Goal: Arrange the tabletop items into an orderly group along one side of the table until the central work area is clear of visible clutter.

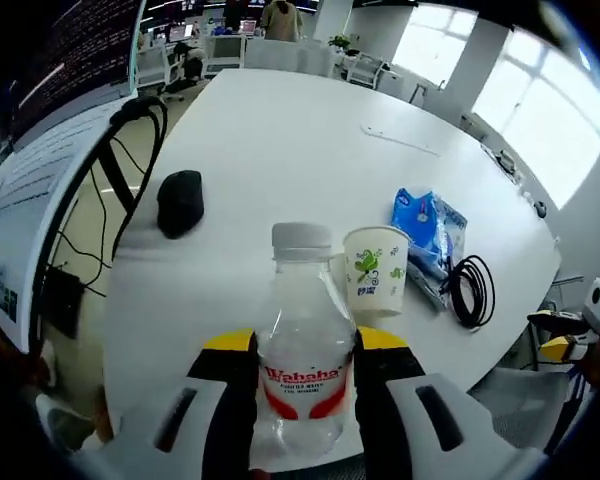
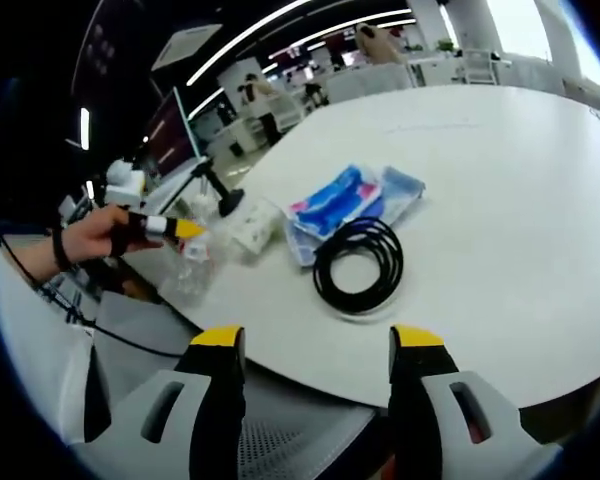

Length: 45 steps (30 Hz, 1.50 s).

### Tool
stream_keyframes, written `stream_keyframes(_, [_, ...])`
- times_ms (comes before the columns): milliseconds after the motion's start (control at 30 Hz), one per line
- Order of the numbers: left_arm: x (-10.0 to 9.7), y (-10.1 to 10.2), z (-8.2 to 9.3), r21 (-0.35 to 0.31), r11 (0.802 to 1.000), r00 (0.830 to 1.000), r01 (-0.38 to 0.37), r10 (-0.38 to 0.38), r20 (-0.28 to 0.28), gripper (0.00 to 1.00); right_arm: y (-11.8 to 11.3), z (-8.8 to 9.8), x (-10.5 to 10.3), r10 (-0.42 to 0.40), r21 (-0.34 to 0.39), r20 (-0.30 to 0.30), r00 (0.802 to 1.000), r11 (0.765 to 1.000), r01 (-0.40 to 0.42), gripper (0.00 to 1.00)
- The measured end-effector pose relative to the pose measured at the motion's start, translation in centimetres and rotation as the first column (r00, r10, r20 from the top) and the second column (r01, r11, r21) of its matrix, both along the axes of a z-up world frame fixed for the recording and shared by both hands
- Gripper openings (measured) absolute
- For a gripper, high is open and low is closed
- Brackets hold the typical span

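Observation:
My left gripper point(image 1: 306, 345) is shut on a clear Wahaha water bottle point(image 1: 303, 350) with a white cap and red label, held upright at the near table edge. Just right of it stands a white paper cup point(image 1: 376, 270) with a green print. A blue tissue pack point(image 1: 426, 222) and a coiled black cable point(image 1: 472, 290) lie further right; a black mouse point(image 1: 180, 200) lies to the left. My right gripper point(image 2: 318, 345) stands open above the table edge, short of the coiled cable point(image 2: 360, 265) and blue pack point(image 2: 350, 200). The left gripper point(image 2: 170, 228), in a person's hand, holds the bottle point(image 2: 192, 270) beside the cup point(image 2: 250, 225).
The round white table point(image 1: 300, 130) stretches far ahead. A black chair back point(image 1: 130, 150) stands at its left edge. Desks, monitors and people fill the office behind. A grey chair seat point(image 2: 280, 440) sits below the right gripper.

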<state>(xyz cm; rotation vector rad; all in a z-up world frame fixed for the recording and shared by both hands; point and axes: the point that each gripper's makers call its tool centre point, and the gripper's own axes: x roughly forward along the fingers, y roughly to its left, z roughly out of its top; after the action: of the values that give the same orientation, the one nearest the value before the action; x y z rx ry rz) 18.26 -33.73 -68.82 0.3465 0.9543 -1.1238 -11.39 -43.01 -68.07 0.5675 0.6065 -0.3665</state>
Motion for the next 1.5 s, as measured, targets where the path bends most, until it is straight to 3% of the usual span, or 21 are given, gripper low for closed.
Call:
stream_keyframes(233, [-0.1,0.8,1.0,-0.055,0.998,0.999,0.008,-0.005,0.042,0.36,-0.2,0.5,0.6,0.012,-0.003,0.013,1.0,1.0,-0.012,0.57])
stream_keyframes(367, [-0.3,1.6,1.6,-0.071,0.997,0.996,0.021,-0.015,0.085,0.36,-0.5,0.4,0.7,0.012,-0.003,0.016,1.0,1.0,-0.012,0.57])
stream_keyframes(767, [-1.6,3.8,2.1,-0.108,0.994,0.99,0.013,0.002,0.139,0.36,-1.0,0.9,1.4,0.012,0.006,0.042,0.999,1.0,-0.012,0.57])
stream_keyframes(1033, [-2.5,5.4,2.2,-0.074,0.997,0.987,-0.001,0.013,0.159,0.36,-0.5,0.3,1.6,0.032,0.019,0.032,0.999,0.999,-0.033,0.56])
stream_keyframes(1233, [-3.3,6.5,1.4,-0.052,0.998,0.973,0.032,-0.019,0.229,0.36,-0.1,0.0,1.7,0.047,0.031,0.027,0.999,0.998,-0.048,0.56])
stream_keyframes(1500, [-3.4,6.6,1.5,-0.094,0.996,0.969,-0.002,0.025,0.246,0.36,0.0,0.0,1.8,0.056,0.035,0.027,0.998,0.998,-0.057,0.56])
